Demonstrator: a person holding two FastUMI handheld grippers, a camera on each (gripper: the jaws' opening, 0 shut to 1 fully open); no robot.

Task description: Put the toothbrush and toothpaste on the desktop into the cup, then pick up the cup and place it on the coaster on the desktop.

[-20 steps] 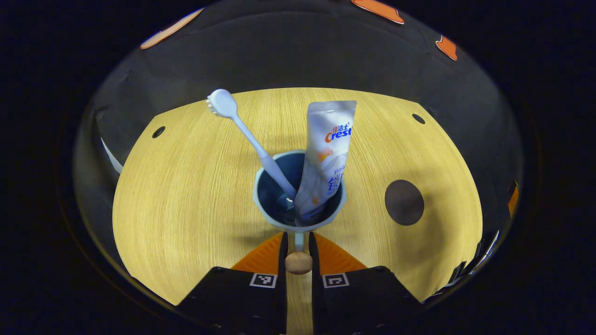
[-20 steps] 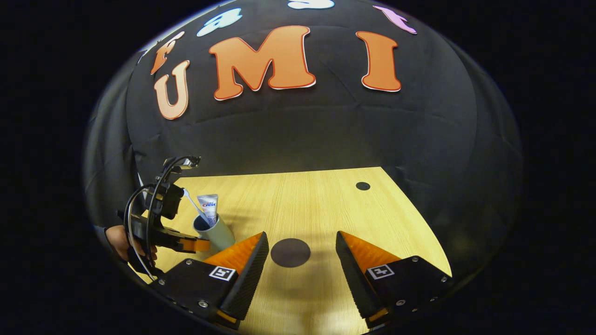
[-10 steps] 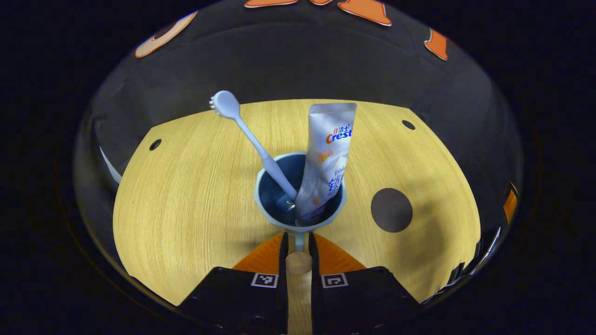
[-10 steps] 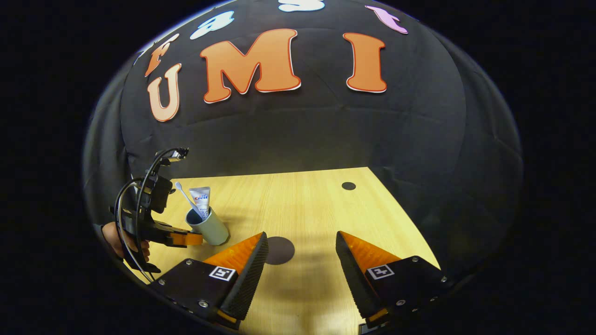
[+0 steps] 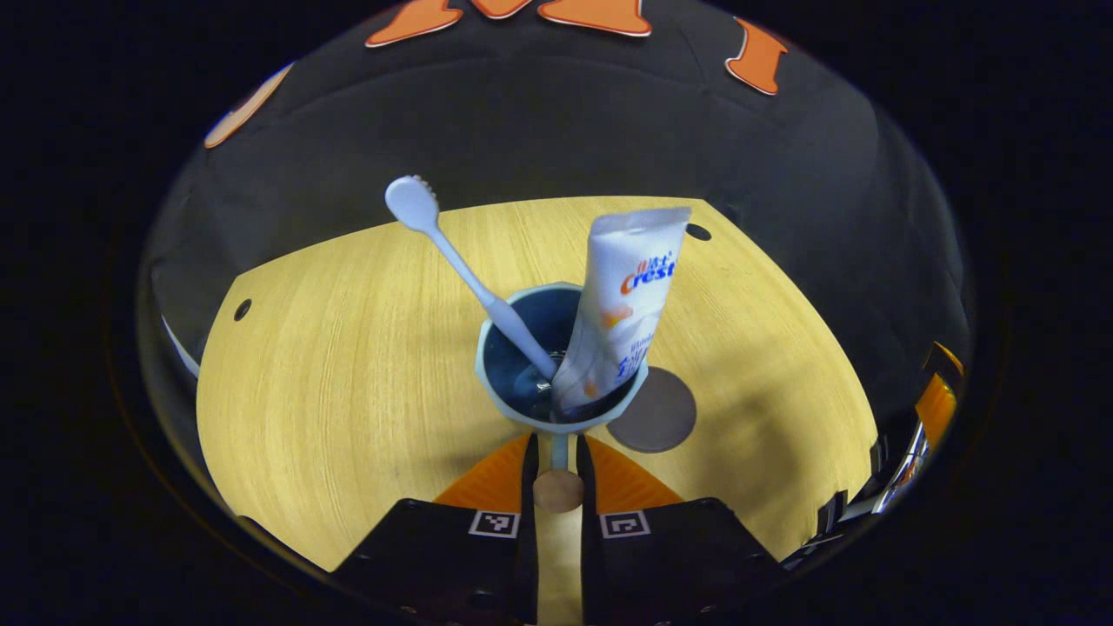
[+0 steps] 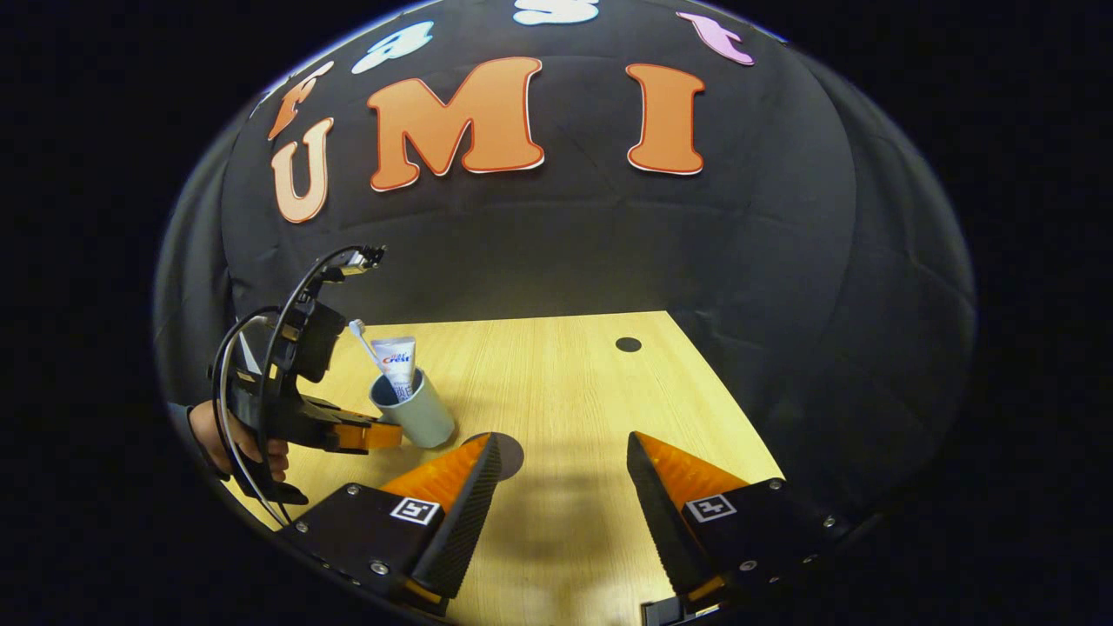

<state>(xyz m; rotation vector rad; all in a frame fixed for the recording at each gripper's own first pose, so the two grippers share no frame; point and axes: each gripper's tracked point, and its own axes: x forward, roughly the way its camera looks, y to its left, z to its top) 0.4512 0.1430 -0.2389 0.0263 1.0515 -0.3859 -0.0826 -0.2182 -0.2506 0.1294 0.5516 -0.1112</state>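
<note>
A pale blue cup [image 5: 522, 409] with a dark inside holds a white toothbrush [image 5: 452, 252] and a white toothpaste tube [image 5: 626, 296], both leaning out of it. My left gripper [image 5: 556, 456] is shut on the cup's thin handle, whose wooden knob [image 5: 557, 489] sits between the fingers. The dark round coaster [image 5: 661, 422] lies on the desktop just right of the cup, partly hidden by it. In the right gripper view the cup [image 6: 422, 417] tilts beside the coaster [image 6: 509, 452], held by the left gripper [image 6: 352, 433]. My right gripper [image 6: 563, 487] stands open over the desktop, holding nothing.
The light wooden desktop [image 5: 348, 365] has small dark holes near its corners [image 5: 697, 231] [image 6: 628, 344]. A hand [image 6: 235, 439] holds the left gripper, with cables looping above it. Black cloth walls close off the back and sides.
The left gripper has carried the cup to the right, toward the coaster, which now sits partly behind the cup. The right gripper stays open and has hardly shifted.
</note>
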